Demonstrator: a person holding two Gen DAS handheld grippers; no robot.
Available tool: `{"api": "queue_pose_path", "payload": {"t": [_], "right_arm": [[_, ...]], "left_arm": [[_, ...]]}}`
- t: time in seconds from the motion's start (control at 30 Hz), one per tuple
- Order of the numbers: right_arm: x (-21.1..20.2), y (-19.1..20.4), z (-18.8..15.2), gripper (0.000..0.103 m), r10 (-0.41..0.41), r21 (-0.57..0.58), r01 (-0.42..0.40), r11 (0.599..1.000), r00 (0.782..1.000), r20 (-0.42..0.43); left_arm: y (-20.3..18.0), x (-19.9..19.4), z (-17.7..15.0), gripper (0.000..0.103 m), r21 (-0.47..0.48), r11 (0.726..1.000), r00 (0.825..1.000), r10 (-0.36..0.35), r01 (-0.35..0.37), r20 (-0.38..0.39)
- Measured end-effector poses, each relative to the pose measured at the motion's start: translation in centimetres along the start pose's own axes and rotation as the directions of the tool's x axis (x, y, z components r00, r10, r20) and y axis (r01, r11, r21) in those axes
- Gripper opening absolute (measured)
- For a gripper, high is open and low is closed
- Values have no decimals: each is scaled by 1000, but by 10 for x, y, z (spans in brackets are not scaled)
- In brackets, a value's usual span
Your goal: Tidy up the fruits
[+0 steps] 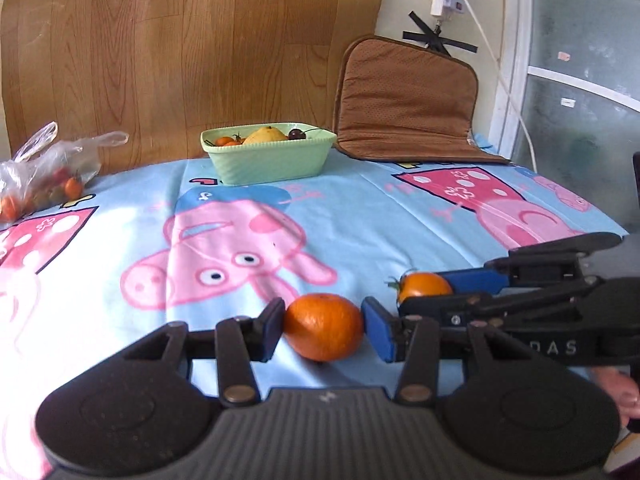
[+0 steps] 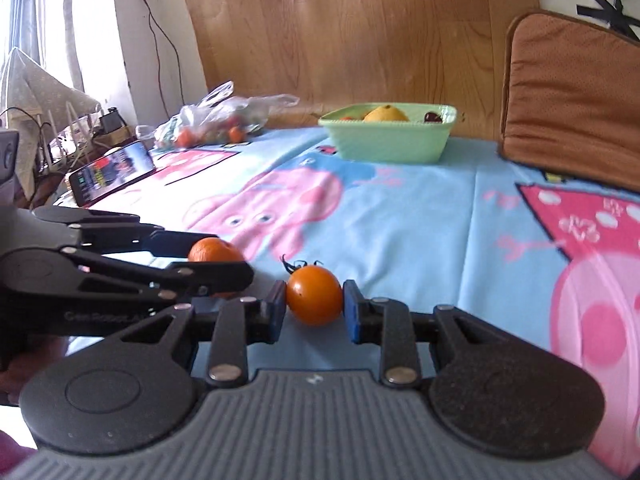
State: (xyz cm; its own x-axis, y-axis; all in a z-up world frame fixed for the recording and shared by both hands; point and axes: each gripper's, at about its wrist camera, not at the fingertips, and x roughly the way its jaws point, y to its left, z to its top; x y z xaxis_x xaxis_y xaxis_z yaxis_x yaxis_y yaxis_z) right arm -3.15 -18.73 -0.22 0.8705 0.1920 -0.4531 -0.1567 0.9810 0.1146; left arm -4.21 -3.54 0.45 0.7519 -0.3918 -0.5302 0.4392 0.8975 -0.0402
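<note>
Scene: table (image 1: 360,208) under a cartoon-print cloth; we see a green basin (image 1: 270,158) at the far middle, already carrying a yellow fruit and a dark cherry.
Left hand-held gripper (image 1: 323,326): clenched on a mandarin (image 1: 324,326) at the near edge; both pads appear to touch its sides, and we judge that it rests on or just above the cloth.
Right hand-held gripper (image 2: 315,306): grasping an orange tomato (image 2: 314,295) with a dark stalk, just right of the mandarin; the pads meet its flanks.
Spacing: the two tools lie side by side, close together, the right one just behind the left one's right finger in the left wrist view.
Remaining fruit: a plastic bag (image 1: 44,176) at the far left holds more small tomatoes.
Step, as we judge it: both fruits gripped, carry to the basin not yet begun.
Risk 1: the tomato is smooth and soft; a hard squeeze may split it, a slack one may let it roll out.
Risk 2: lifting together, the linkages may knock and jar a fruit loose.
Risk 3: the basin is crowded, so a dropped fruit could bounce out.
</note>
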Motion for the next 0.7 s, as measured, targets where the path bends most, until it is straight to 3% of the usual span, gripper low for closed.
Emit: {"api": "queue_pose_path", "payload": {"t": [0.2,0.37,0.7], "right_arm": [[3,7,-6,34,-48,-23,48,999,999,-3],[4,7,-10,35,-51,-20,51,998,999,20],[1,4,-13,42,-26,10,26,1000,999,34]], "left_arm": [[-5,3,-6,46,16,1000,1000,24,-24,-3],[-2,1,-8,58,11,998,998,57,-57,8],[-2,8,-2,59,18,998,998,58,-58,1]]}}
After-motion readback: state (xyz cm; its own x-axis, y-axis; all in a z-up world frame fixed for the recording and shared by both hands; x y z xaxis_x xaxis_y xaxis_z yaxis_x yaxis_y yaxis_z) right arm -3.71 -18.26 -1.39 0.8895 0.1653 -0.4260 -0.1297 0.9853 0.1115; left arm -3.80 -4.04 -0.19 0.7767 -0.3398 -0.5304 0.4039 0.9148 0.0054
